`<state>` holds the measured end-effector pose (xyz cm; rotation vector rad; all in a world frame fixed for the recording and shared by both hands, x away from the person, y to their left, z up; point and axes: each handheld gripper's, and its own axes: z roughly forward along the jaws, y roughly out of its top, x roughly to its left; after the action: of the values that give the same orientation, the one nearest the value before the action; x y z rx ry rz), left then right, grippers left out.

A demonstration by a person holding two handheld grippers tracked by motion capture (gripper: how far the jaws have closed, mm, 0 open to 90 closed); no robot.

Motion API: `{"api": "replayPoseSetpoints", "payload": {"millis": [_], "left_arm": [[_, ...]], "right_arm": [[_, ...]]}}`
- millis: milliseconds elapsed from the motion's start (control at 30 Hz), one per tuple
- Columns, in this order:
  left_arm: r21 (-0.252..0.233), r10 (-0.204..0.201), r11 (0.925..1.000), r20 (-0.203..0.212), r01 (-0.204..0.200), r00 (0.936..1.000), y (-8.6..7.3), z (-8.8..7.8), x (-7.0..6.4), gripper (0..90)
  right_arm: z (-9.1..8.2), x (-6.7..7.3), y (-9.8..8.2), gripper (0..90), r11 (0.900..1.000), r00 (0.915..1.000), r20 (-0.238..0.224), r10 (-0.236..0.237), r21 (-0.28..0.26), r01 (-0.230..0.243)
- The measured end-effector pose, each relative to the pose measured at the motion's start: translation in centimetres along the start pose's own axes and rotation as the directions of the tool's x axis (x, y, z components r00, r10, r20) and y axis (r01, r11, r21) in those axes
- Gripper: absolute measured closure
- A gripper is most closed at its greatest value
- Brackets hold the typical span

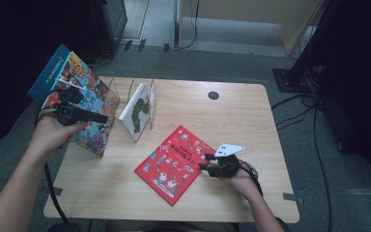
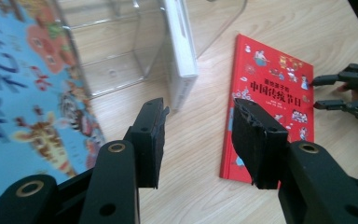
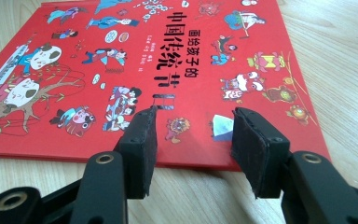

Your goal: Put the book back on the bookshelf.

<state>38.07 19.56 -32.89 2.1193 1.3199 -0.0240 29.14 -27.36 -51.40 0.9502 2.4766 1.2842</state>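
Observation:
A red picture book (image 1: 176,157) lies flat on the wooden table (image 1: 232,111). My right gripper (image 1: 204,161) is at its right edge, jaws apart and low, the tips just over the cover's rim (image 3: 196,116); nothing sits between them. At the table's left a big blue picture book (image 1: 79,82) leans in a clear rack (image 1: 111,92). My left gripper (image 1: 96,113) hovers right in front of it, open and empty (image 2: 198,109), with the blue book (image 2: 18,93) to the left of its jaws. A white book (image 1: 137,111) stands in the rack too.
A round dark cable hole (image 1: 213,95) sits in the tabletop near the far edge. Cables (image 1: 314,125) trail over the grey floor to the right, beside dark equipment (image 1: 352,72). Bare wood lies between the red book (image 2: 270,93) and the rack (image 2: 121,51).

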Motion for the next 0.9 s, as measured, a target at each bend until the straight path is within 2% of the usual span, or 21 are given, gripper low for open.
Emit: {"api": "replayPoseSetpoints", "payload": {"millis": [133,267,367,433,600,700,767,900], "left_arm": [[-0.029,0.057,0.998,0.034,-0.056,0.9978,-0.9,1.1,-0.6,57.3],[-0.013,0.061,0.9981,0.046,-0.06,0.9971,-1.5,2.3,-1.0,57.7],[-0.018,0.064,0.9979,0.08,-0.062,0.9947,-1.8,3.2,-1.1,57.1],[-0.015,0.063,0.9979,0.067,-0.062,0.9958,-2.0,3.6,-1.2,54.9],[0.008,0.079,0.9968,0.07,-0.08,0.9944,-2.4,4.9,-1.4,54.3],[0.003,0.088,0.9961,0.062,-0.088,0.9942,-2.6,5.4,-1.7,51.3],[-0.006,0.092,0.9958,0.073,-0.091,0.9931,-2.9,5.8,-1.8,51.0],[0.005,0.107,0.9941,0.071,-0.108,0.9917,-3.5,6.6,-2.1,51.3]], "right_arm": [[-0.2,-0.2,-0.2,50.9,1.0,1.0,0.005,0.002,0.0,-0.002],[-0.4,-0.1,-0.3,50.9,1.0,0.9999,0.013,0.004,-0.001,-0.004],[-0.5,-0.1,-0.5,50.9,1.0,0.9999,0.013,0.009,-0.001,-0.009],[-0.6,-0.1,-0.5,50.8,1.0,0.9999,0.015,0.008,-0.005,-0.008],[-0.9,0.0,-0.8,50.8,1.0,0.9996,0.022,0.015,-0.007,-0.015],[-0.9,0.0,-1.0,50.9,1.0,0.9994,0.026,0.021,0.004,-0.021],[-0.9,0.1,-1.0,50.9,1.0,0.9995,0.027,0.019,0.005,-0.019],[-0.9,0.2,-1.1,50.8,1.0,0.9992,0.031,0.025,0.003,-0.025]]}}
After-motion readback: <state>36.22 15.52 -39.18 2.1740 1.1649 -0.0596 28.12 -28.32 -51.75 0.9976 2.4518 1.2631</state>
